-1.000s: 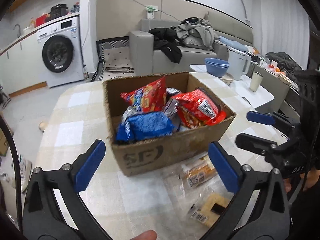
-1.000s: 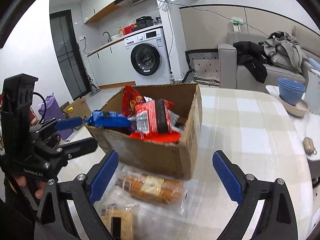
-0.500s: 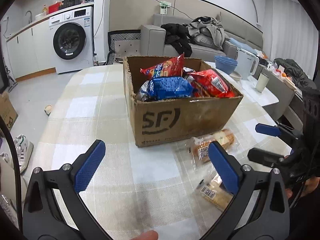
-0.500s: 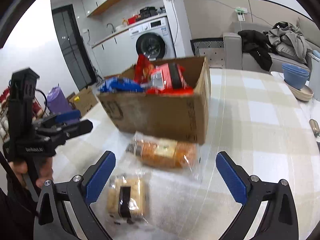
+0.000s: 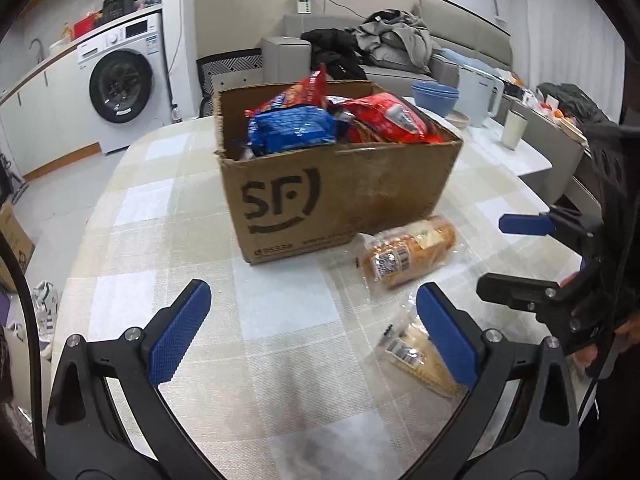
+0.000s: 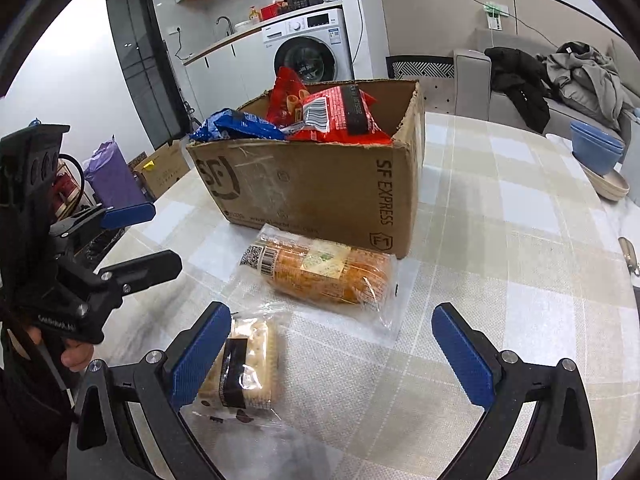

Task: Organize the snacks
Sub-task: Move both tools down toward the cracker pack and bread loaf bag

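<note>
Cardboard box [image 6: 320, 196] heaped with red, blue snack bags [image 6: 336, 114], wrapped bread [image 6: 320, 276] alongside

A white washing machine [image 5: 120, 84] stands under a counter; clothes lie heaped on a grey sofa [image 5: 400, 56].

Box [image 6: 320, 196]: brown cardboard, black printed logo and lettering
Tablecloth [image 5: 168, 240]: beige and white checks
Chip bags [image 6: 340, 114]: red, one blue
Bread loaf [image 6: 320, 272]: orange-brown in clear wrap
Cracker pack [image 6: 248, 364]: pale yellow, black band
Gripper pads [image 5: 180, 332]: blue on black arms
Bowls [image 6: 596, 150]: blue
Washing machine [image 5: 120, 84]: white, dark door
</note>
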Motion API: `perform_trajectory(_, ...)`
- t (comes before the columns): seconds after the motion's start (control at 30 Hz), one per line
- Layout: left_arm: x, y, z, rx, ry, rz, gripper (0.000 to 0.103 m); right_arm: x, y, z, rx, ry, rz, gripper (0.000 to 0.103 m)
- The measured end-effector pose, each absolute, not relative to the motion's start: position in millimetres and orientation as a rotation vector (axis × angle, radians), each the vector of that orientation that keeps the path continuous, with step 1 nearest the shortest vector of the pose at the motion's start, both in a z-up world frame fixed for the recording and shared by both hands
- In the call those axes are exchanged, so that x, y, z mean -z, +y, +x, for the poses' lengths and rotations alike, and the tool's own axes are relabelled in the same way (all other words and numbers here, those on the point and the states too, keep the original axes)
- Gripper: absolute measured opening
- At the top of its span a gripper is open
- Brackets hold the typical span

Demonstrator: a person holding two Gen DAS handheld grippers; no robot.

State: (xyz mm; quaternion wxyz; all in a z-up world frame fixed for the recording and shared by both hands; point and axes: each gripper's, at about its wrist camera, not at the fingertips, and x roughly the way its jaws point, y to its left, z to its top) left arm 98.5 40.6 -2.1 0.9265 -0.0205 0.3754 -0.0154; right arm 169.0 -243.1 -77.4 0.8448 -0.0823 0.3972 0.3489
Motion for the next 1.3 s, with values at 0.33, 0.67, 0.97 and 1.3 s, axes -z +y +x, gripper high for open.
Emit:
perform_trajectory(0.33, 16.4, 6.8, 99.2, 0.184, 0.838, 0.002, 0.103, 68.1, -261.2, 173.5, -0.709, 0.825, -0.183, 0.102)
perform_trajectory(0.67, 39.1, -33.6, 98.2, 0.316, 0.899, 0.077, 0.103, 70.0, -258.7, 173.2, -0.725, 0.840, -0.185, 0.102)
perform_trajectory(0.97, 57.8, -51.0, 102.6, 0.337, 0.945, 0.092, 0.103, 76.2, -261.0, 177.6, -0.711, 0.863, -0.178, 0.102)
perform_trajectory(1.3, 73.9, -62.8, 109.0, 0.286, 0.972, 0.109, 0.103, 79.6, -264.3, 179.9, -0.703, 0.876, -0.174, 0.102)
